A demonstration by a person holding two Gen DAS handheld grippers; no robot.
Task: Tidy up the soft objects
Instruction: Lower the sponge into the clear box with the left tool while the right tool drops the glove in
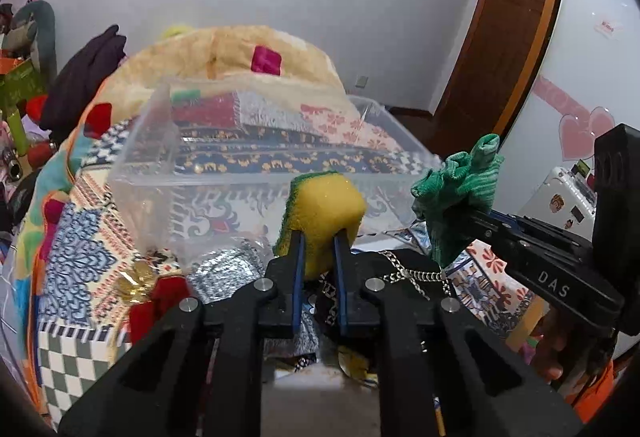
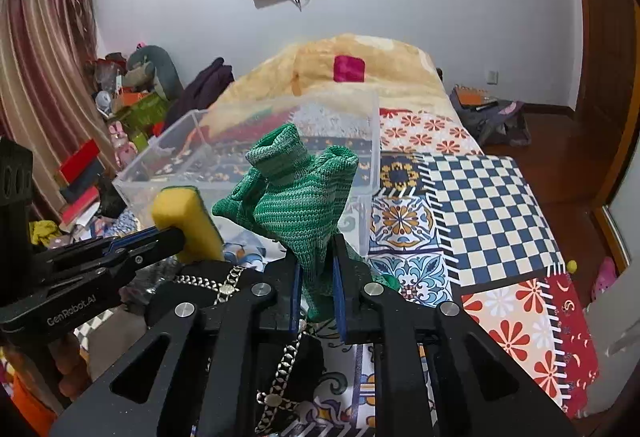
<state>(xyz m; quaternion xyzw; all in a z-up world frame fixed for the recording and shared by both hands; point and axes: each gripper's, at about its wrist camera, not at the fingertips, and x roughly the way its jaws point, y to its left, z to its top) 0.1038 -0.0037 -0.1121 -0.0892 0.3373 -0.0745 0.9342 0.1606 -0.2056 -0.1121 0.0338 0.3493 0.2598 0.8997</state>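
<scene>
My left gripper (image 1: 319, 237) is shut on a yellow sponge with a green scrub side (image 1: 324, 209) and holds it up just in front of a clear plastic bin (image 1: 160, 141). My right gripper (image 2: 316, 269) is shut on a green knitted glove (image 2: 296, 205), held up before the same bin (image 2: 372, 141). In the right wrist view the sponge (image 2: 188, 221) and left gripper (image 2: 180, 237) are at the left. In the left wrist view the glove (image 1: 456, 189) and right gripper (image 1: 468, 217) are at the right. The bin's inside looks empty.
The bin stands on a bed with a patchwork quilt (image 2: 480, 205). A black bag with a silver chain (image 2: 224, 285) lies below the grippers. A beige blanket (image 2: 360, 53) is heaped behind the bin. Cluttered boxes and clothes (image 2: 132, 93) line the left side.
</scene>
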